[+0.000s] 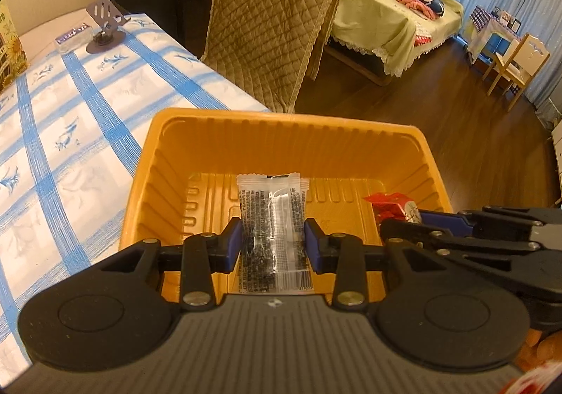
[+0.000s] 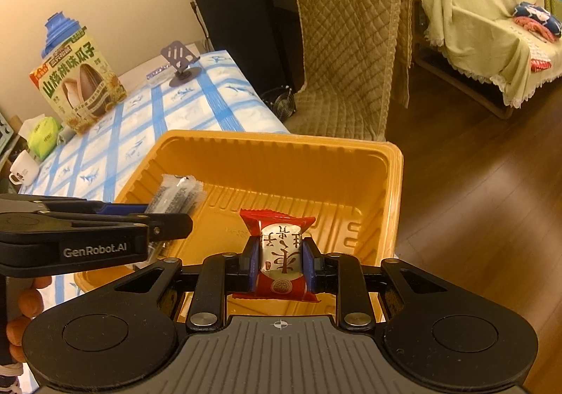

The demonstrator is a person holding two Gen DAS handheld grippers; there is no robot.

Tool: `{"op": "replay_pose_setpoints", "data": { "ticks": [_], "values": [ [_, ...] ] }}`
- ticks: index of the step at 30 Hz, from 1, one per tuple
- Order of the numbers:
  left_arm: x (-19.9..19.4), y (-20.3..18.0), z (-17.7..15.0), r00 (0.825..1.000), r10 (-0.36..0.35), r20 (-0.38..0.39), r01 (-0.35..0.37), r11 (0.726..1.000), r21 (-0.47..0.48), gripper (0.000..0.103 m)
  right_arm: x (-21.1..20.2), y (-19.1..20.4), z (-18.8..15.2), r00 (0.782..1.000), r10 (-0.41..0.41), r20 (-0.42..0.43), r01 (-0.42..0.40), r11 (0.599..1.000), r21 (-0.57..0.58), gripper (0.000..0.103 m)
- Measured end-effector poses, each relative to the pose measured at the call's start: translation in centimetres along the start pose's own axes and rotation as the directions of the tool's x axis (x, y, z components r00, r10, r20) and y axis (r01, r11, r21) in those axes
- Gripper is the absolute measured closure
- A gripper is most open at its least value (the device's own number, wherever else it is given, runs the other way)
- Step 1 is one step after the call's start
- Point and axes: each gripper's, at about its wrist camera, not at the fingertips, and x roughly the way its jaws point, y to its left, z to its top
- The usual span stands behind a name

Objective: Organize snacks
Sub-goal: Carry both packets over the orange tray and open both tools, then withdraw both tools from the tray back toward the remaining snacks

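An orange plastic tray (image 1: 281,134) stands at the corner of the blue-checked table. Over its inside my left gripper (image 1: 273,242) is shut on a clear snack packet (image 1: 272,215) with black print, held upright between the blue pads. My right gripper (image 2: 278,262) is shut on a red snack packet (image 2: 279,253) with a silver label, also above the orange tray (image 2: 281,155). From the right wrist view, the left gripper (image 2: 165,218) and its clear packet (image 2: 177,195) hang at the tray's left side. The red packet (image 1: 391,204) shows at the right of the left wrist view.
On the table (image 2: 182,106) stand a sunflower-seed box (image 2: 79,85), a purple phone stand (image 2: 179,60), a green tissue pack (image 2: 42,136) and a white mug (image 2: 23,167). A quilt-covered chair (image 2: 351,43) is behind the tray. A covered sofa (image 2: 491,35) stands beyond wooden floor.
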Motion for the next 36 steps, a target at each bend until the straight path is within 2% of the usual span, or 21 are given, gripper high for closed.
{"op": "replay_pose_setpoints", "data": {
  "ticks": [4,6,19,22,24,26,28,33,36],
  "values": [
    [0.1,0.2,0.2,1.000,-0.008,-0.005,0.008,1.000,-0.023,0.067,0.3,-0.1,0.1,1.000,0.006,-0.006,-0.006,1.000,0.004,0.077],
    [0.0,0.1,0.3,1.000,0.002,0.001,-0.002,1.000,-0.014,0.061,0.5,-0.2,0.3,1.000,0.010,-0.008,-0.010,1.000,0.005,0.077],
    [-1.1,0.6,0.5,0.999,0.036,0.019,-0.035,0.999,-0.035,0.058,1.4,-0.2,1.4,1.000,0.022,-0.013,-0.022,1.000,-0.002,0.077],
    [-1.4,0.6,0.4,0.999,0.049,0.022,-0.048,0.998,-0.044,0.055,1.5,-0.1,1.6,0.999,0.041,-0.002,-0.041,0.999,-0.013,0.077],
    [-1.6,0.7,0.3,0.998,0.060,0.023,-0.059,0.997,-0.054,0.047,1.4,0.1,1.7,0.998,0.058,0.001,-0.058,0.998,-0.032,0.077],
    [-2.0,0.8,0.2,0.997,0.069,0.034,-0.067,0.996,-0.062,0.042,1.5,0.4,1.8,0.999,0.049,0.004,-0.049,0.998,-0.043,0.071],
    [-2.5,0.8,0.1,0.996,0.077,0.041,-0.074,0.995,-0.071,0.037,1.2,0.4,1.8,0.998,0.051,0.025,-0.050,0.998,-0.033,0.042],
    [-4.0,1.1,-0.5,0.993,0.098,0.060,-0.092,0.992,-0.090,0.028,0.3,0.4,1.9,0.997,0.065,0.050,-0.064,0.998,-0.024,0.037],
    [-5.1,1.3,-0.9,0.993,0.096,0.074,-0.088,0.991,-0.105,0.022,-0.3,0.6,1.8,0.996,0.066,0.059,-0.065,0.998,-0.018,0.030]
  ]
}}
